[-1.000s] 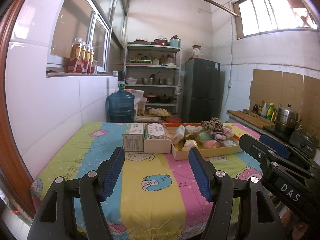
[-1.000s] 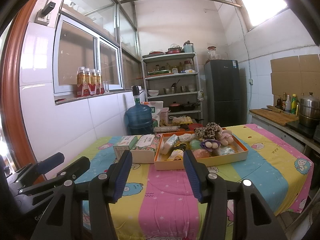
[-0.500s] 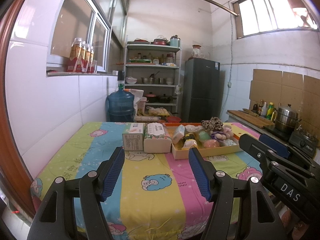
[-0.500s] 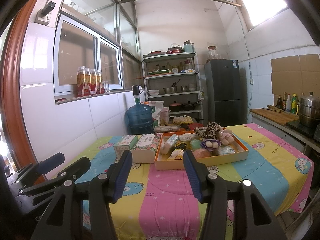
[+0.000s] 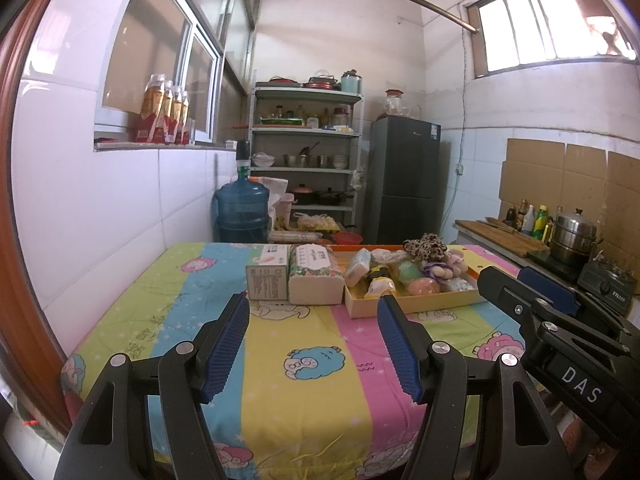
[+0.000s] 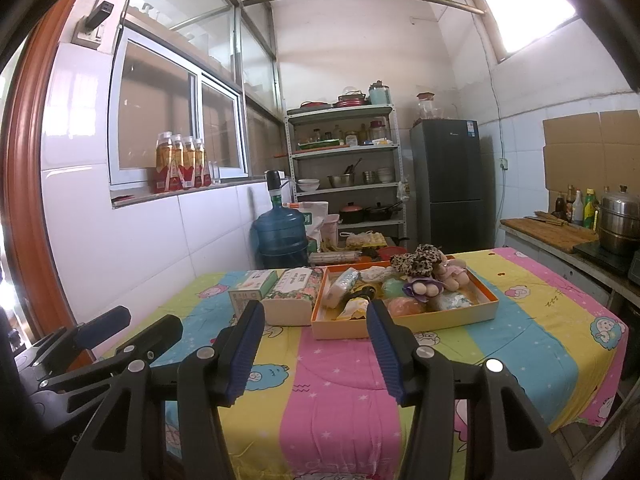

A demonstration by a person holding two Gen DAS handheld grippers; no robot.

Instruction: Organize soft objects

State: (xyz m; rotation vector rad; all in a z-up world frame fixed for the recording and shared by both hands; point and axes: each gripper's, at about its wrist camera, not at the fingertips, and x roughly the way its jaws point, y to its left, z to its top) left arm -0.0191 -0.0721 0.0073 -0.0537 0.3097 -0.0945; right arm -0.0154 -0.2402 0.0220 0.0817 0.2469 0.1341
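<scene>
Soft objects sit piled in the orange tray right of the tissue packs on the tabletop, nothing shifted since a second ago, left tongs and right tongs both wide, empty, short of tray.

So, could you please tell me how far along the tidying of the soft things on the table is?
The plush toys and soft balls lie together in the shallow orange cardboard tray; the two tissue packs sit beside it on the striped tablecloth. Nothing is in hand: the left gripper and right gripper hover open and empty. This fits either a filled tray or one awaiting sorting.
</scene>
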